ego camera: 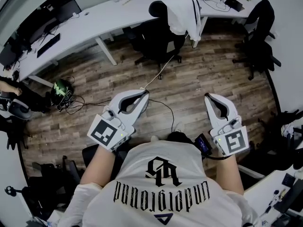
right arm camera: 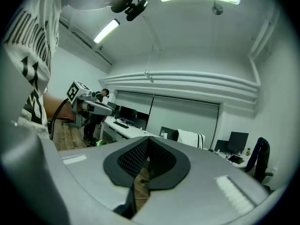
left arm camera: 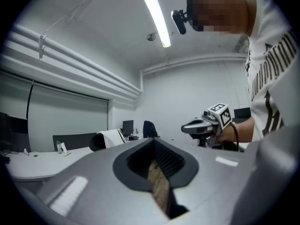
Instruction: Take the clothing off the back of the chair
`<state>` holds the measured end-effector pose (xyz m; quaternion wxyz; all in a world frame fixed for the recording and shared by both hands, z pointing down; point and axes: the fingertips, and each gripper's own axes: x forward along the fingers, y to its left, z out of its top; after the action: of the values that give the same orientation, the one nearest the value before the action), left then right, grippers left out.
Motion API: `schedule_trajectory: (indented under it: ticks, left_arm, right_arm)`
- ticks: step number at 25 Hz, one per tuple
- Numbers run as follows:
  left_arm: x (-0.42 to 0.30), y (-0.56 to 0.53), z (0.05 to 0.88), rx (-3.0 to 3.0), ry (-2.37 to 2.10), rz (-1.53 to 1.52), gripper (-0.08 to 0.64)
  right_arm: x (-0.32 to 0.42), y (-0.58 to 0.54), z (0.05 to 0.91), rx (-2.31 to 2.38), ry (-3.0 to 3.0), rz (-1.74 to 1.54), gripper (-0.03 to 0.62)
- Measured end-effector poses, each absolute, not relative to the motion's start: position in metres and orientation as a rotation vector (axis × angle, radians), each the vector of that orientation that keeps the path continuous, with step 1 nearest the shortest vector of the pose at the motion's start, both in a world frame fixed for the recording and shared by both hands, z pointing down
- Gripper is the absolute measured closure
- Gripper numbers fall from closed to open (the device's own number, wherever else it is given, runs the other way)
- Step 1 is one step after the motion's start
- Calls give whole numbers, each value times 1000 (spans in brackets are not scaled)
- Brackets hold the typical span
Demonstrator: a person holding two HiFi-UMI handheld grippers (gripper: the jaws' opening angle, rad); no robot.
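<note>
the white clothing (ego camera: 182,11) hangs over the back of the black chair (ego camera: 158,44), which stands at the long desk (ego camera: 94,30). it is only draped there, so it looks free to lift. the left gripper (ego camera: 143,94) and right gripper (ego camera: 209,97) are held level near the person's body, well apart from the chair. both jaws are together with nothing between them, probably because the approach is not yet begun.

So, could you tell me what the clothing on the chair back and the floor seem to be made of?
The clothing: soft white fabric with dark stripes, draping limply over the chair. The floor: matt wood-look planks with visible grain and seams; real wood or laminate, I cannot tell.
</note>
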<state>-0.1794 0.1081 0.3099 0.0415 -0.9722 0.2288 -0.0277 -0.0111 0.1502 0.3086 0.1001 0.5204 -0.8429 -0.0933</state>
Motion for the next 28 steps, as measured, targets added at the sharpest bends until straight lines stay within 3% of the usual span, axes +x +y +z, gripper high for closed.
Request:
schedule_trajectory:
  ticks: [18,28]
  left_arm:
    - [-43,16,323,-2961,736,-179,509]
    - [-10,-28,335,-3047,740,-220,509]
  right_arm:
    - [125,51,320,1427,-2520,-210,588]
    - [149,1,334,1377,-2530,-145,587]
